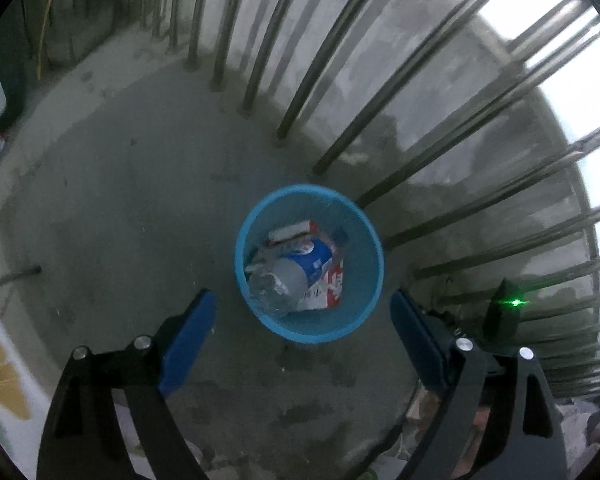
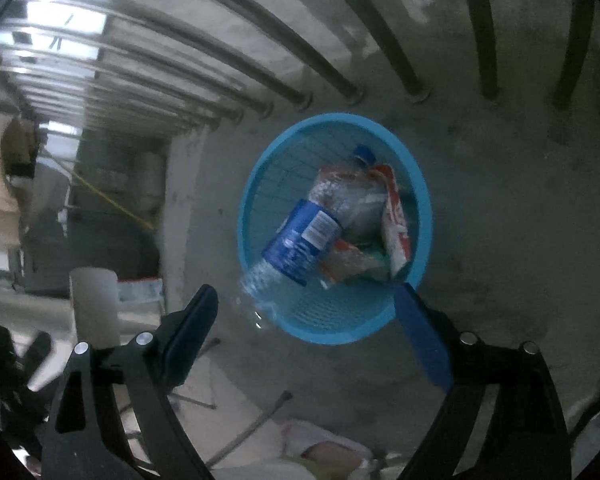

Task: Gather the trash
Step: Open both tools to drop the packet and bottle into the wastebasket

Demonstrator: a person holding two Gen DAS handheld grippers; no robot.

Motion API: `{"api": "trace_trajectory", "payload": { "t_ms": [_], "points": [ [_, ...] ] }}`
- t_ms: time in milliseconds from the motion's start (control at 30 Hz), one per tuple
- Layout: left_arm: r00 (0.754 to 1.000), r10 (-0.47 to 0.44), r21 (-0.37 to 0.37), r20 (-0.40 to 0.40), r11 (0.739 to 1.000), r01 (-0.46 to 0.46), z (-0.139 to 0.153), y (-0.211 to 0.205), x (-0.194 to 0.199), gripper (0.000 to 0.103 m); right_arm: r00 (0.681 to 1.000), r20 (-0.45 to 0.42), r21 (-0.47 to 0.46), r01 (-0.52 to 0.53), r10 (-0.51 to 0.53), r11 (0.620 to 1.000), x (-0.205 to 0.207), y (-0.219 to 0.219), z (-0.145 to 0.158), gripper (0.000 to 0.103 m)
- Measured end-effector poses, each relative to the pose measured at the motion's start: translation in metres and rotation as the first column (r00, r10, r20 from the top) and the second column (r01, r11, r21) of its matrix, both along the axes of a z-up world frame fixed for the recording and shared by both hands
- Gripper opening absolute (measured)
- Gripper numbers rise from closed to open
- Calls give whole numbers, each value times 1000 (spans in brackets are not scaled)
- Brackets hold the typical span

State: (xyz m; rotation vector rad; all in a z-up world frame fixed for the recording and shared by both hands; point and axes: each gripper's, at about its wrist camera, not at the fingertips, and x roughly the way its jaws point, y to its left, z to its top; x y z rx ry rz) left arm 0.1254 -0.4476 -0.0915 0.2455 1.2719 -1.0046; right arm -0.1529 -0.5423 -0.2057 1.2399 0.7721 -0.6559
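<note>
A blue plastic bin stands on the concrete floor beside metal railings; it also shows in the right wrist view. Inside lie a clear plastic bottle with a blue label, a red-and-white carton and a crumpled wrapper. The bottle's base sticks out over the bin's near rim in the right wrist view. My left gripper is open and empty, above the bin's near side. My right gripper is open and empty, just above the bin's near rim.
Metal railing bars run close behind the bin. A white cylinder stands at the left. Rods and debris lie on the floor near me. The other gripper's body with a green light sits at the right.
</note>
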Motion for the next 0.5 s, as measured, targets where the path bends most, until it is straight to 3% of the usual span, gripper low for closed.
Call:
{"api": "trace_trajectory", "payload": {
  "t_ms": [300, 500],
  "points": [
    [993, -16, -200, 117, 979, 40, 77, 76, -20, 87, 993, -83, -192, -96, 81, 977, -1, 37, 50, 87],
    [987, 59, -253, 151, 967, -19, 104, 135, -22, 91, 973, -153, -355, -216, 171, 910, 18, 68, 97, 95]
  ]
}}
